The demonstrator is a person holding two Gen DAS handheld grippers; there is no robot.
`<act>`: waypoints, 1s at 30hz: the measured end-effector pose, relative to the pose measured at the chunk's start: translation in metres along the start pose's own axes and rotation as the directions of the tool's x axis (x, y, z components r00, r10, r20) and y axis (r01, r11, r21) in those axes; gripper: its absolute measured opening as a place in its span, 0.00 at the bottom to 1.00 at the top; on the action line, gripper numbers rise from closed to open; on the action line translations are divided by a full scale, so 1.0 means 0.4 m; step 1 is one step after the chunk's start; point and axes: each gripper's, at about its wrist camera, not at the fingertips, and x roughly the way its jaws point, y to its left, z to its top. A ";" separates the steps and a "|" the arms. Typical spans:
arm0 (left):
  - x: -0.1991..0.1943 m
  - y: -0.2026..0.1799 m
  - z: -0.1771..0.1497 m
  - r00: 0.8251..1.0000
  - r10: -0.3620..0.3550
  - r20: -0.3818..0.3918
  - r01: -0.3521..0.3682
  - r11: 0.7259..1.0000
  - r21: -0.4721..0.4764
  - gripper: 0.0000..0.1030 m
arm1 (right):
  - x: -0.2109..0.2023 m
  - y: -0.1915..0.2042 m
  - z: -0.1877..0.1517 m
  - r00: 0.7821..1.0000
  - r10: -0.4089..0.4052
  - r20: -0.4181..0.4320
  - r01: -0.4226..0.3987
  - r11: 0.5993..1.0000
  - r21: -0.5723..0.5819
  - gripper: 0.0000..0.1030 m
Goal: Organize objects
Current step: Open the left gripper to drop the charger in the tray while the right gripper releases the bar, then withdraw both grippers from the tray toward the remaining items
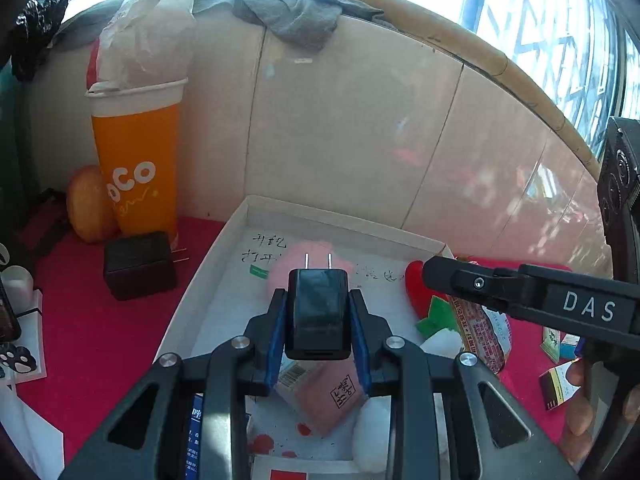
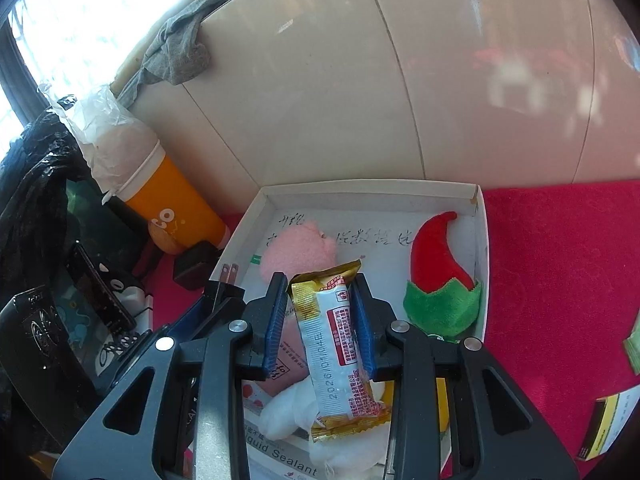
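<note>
Left gripper (image 1: 318,316): blue ribbed pads clamped on a glossy black plug (image 1: 318,312), its two metal prongs pointing away, held above the shallow white cardboard tray (image 1: 240,220). Right gripper (image 2: 320,320): pads closed on a crinkled gold-and-white foil snack bar (image 2: 340,344), over the same tray beside a fuzzy pink toy (image 2: 298,252) and a red-and-green felt hat (image 2: 438,280).

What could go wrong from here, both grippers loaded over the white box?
1. The left gripper and right gripper are close together over the white box; they could collide.
2. The snack bar sits tilted between the pads, in a slick wrapper; it might slip or land crooked.
3. The box already holds a pink plush and chili plush; the black charger may land on top and roll.
</note>
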 end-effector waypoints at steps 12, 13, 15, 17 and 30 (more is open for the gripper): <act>-0.052 0.002 0.003 0.992 0.084 0.093 -0.081 0.996 -0.038 1.00 | -0.066 -0.024 -0.004 0.995 0.020 0.094 -0.025 0.998 0.052 0.84; -0.065 0.004 0.003 0.988 0.109 0.107 -0.104 0.993 -0.052 1.00 | -0.077 -0.033 -0.008 0.994 0.021 0.105 -0.028 0.997 0.066 0.84; -0.095 0.009 0.002 0.982 0.130 0.136 -0.120 0.989 -0.083 1.00 | -0.104 -0.058 -0.020 0.992 0.033 0.126 -0.046 0.994 0.099 0.84; -0.127 0.008 -0.002 0.977 0.131 0.169 -0.114 0.988 -0.107 1.00 | -0.132 -0.081 -0.035 0.989 0.056 0.139 -0.074 0.989 0.125 0.85; -0.253 -0.176 -0.037 0.973 -0.024 0.228 0.026 1.000 -0.006 1.00 | -0.431 -0.243 -0.178 0.958 0.133 0.255 -0.185 0.964 0.190 0.85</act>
